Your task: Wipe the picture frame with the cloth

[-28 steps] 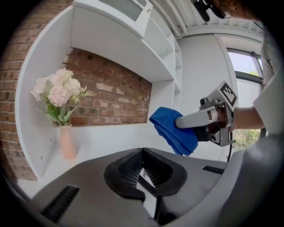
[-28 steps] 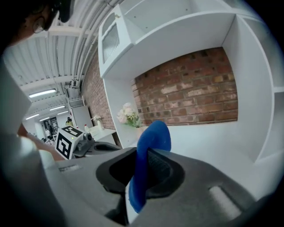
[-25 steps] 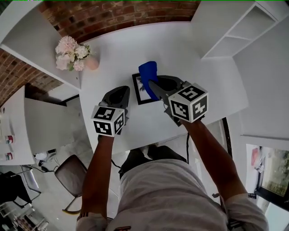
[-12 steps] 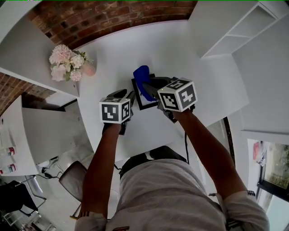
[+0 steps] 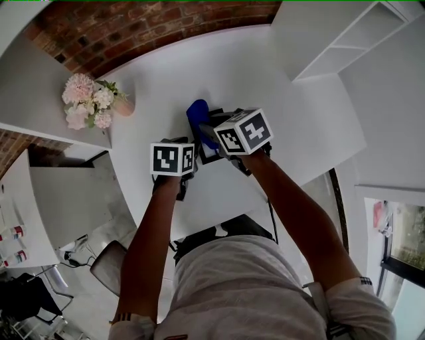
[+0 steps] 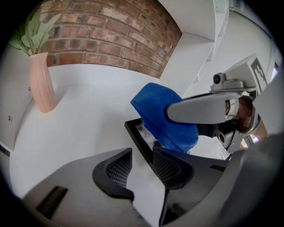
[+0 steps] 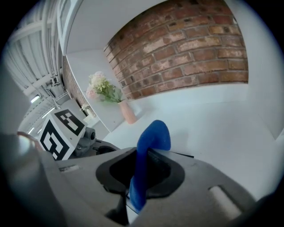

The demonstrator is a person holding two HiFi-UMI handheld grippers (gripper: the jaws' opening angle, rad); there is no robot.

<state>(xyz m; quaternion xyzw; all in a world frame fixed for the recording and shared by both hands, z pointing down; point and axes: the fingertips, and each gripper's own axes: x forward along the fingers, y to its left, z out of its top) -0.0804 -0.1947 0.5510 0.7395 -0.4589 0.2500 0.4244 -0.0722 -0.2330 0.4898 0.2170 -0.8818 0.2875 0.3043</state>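
A black picture frame (image 5: 206, 155) (image 6: 138, 134) lies on the white table (image 5: 265, 80); in the head view the grippers cover most of it. My left gripper (image 6: 139, 165) points down at its near-left edge. Its jaws are opening, and the frame's black edge runs between them, close to the right finger (image 6: 171, 166). My right gripper (image 7: 140, 170) is shut on a folded blue cloth (image 5: 196, 114) (image 6: 165, 116) (image 7: 150, 144). It holds the cloth just over the frame's top. In the head view the marker cubes hide both pairs of jaws.
A pink vase of flowers (image 5: 93, 101) (image 6: 41, 84) (image 7: 127, 111) stands at the table's back left, before a brick wall (image 5: 153, 20). White shelving (image 5: 345, 46) flanks the right. The table's near edge runs just below the grippers, and a chair (image 5: 109, 265) stands lower left.
Both grippers have sunk toward the table. The left one has closed in on the frame's left edge. The cloth has come down over the frame.
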